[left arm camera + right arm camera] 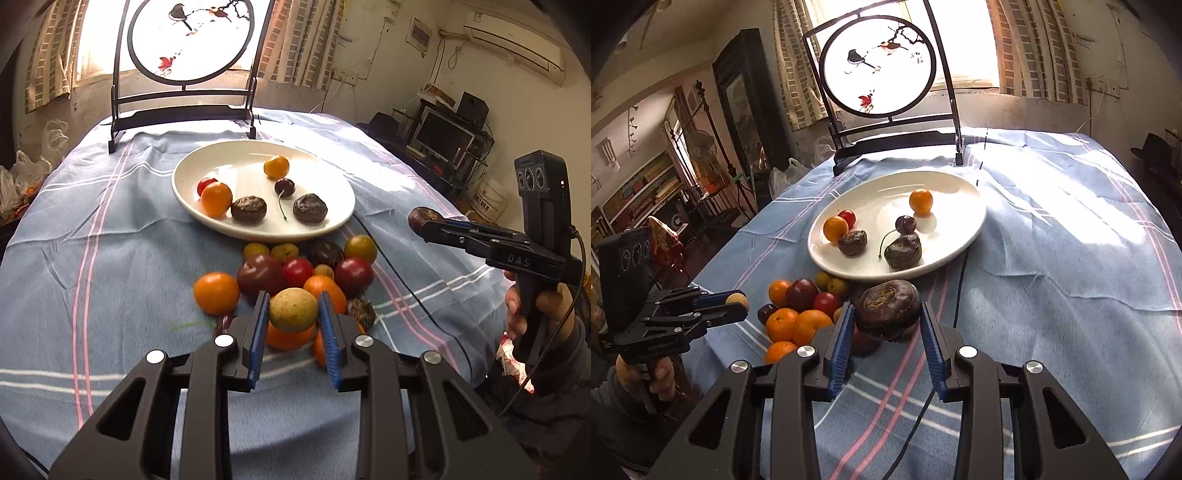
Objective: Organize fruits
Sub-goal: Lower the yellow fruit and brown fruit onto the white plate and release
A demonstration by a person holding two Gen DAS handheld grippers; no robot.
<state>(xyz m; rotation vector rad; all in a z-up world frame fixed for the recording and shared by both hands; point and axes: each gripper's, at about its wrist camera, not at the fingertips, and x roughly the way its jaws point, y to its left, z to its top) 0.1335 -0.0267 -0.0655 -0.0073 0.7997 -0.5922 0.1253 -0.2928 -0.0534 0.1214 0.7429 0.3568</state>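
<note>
Clearly both tools are loaded and lifted off the pile. The left tool (pixel 293 310) is clamped on a tan, speckled round fruit (pixel 293 309), the blue pads (pixel 258 332) pressing its two flanks at the widest part. That fruit looks firm-skinned and light; held across its middle it should stay put, though a round, smooth skin could roll out if the pads slacken.

Below it, near the bench's near edge, the loose pile (pixel 295 275) lies on the blue striped cloth (pixel 92 258): oranges, dark red plums, small yellow-green fruits and wrinkled dark ones, all touching one another. These look light and rounded, so a nudge to one could set its neighbours rolling across the cloth. The plums and the cherry look soft-skinned and would probably bruise under a hard squeeze.

Toward the middle of the bench, just beyond the pile, the white plate (pixel 192 192) already carries two oranges, a small red fruit, a stemmed cherry and two wrinkled dark fruits. Bare room remains on its far half and along its right side; its rim is low and sloped, so a fruit dropped from height might roll off.

Farther right, the right tool (pixel 888 314) grips a large dark wrinkled fruit (pixel 888 308), the pads on its sides. Its shrivelled skin should give good purchase. A black cable (pixel 960 288) runs along the cloth just right of the plate, and the framed screen (pixel 882 66) stands at the far edge; the right side of the bench is open cloth.
</note>
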